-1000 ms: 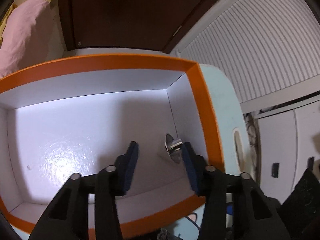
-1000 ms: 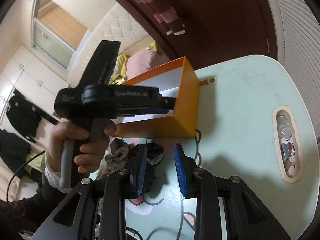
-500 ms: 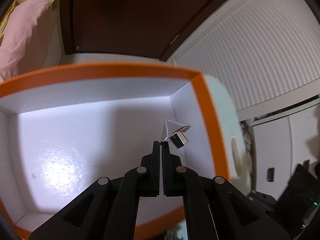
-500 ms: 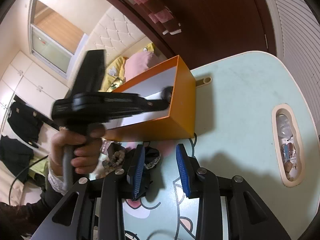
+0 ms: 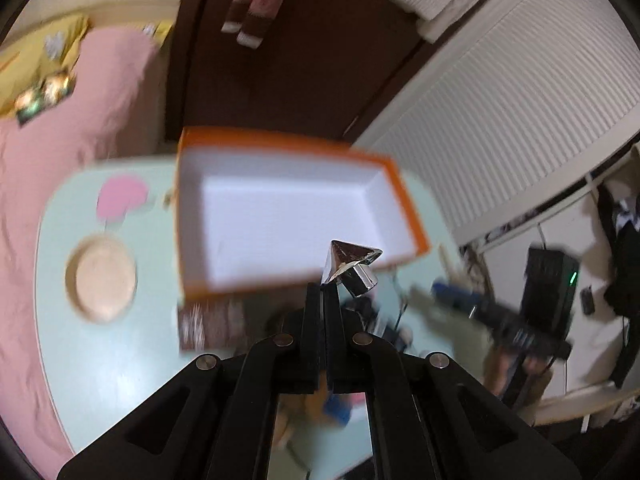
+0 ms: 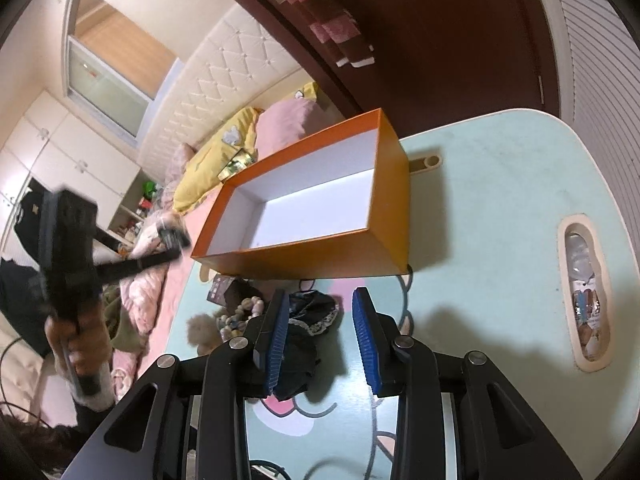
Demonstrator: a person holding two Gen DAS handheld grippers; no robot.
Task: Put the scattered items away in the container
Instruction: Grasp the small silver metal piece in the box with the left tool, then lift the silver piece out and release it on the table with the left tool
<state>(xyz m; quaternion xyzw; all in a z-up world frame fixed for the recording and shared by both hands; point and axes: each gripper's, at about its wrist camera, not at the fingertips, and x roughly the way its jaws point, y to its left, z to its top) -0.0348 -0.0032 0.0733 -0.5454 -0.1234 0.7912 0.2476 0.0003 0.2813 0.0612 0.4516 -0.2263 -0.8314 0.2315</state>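
Observation:
An orange box (image 5: 409,207) with a white, empty inside stands on the mint table (image 6: 500,200); its outer wall (image 6: 320,258) faces my right gripper. My left gripper (image 5: 323,289) is shut, pinching a shiny silver cone-shaped piece (image 5: 352,260) by its edge, in the air in front of the box. From the right wrist view that gripper (image 6: 172,236) is blurred, off the box's left end. My right gripper (image 6: 320,332) is open, low over a black lacy cloth (image 6: 308,312) that lies by its left finger.
Beside the cloth lie a bead bracelet (image 6: 244,308), a fuzzy brown ball (image 6: 200,330) and a small dark packet (image 6: 222,290). A slot recess (image 6: 586,292) holds small things at the table's right. A round recess (image 5: 102,276) is left of the box. Pink bedding (image 5: 60,140) borders the table.
My left gripper shut on the silver piece that lay in the box, then rose and drew back out of the box with it. The right gripper stayed where it was.

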